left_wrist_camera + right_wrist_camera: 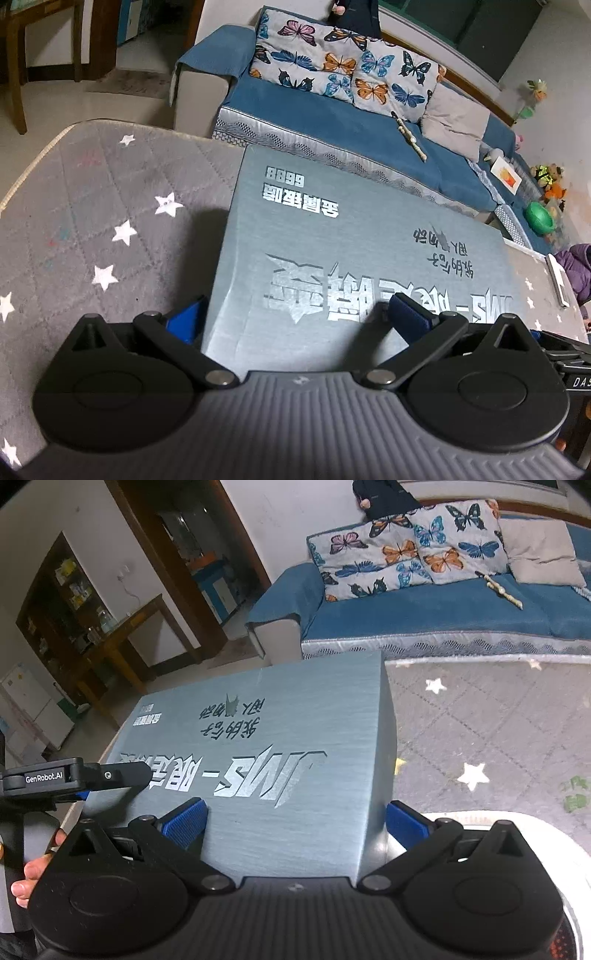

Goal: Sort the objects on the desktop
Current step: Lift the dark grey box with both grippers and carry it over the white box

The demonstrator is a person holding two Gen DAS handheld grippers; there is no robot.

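Observation:
A large grey-blue box (354, 236) with silver lettering lies on the star-patterned grey table cover (92, 206). My left gripper (299, 321) straddles the box's near left corner, one blue pad on its side, the other over its top. The box fills the right wrist view (288, 738) too. My right gripper (295, 823) straddles its near right corner the same way. The jaws of both are spread wide against the box. The left gripper (70, 775) shows at the box's other end.
A blue sofa (332, 122) with butterfly cushions (332, 62) stands just beyond the table. A white round object (517, 830) sits under my right gripper. A white flat device (559, 284) lies at the table's right edge. Wooden furniture (122, 627) stands at the left.

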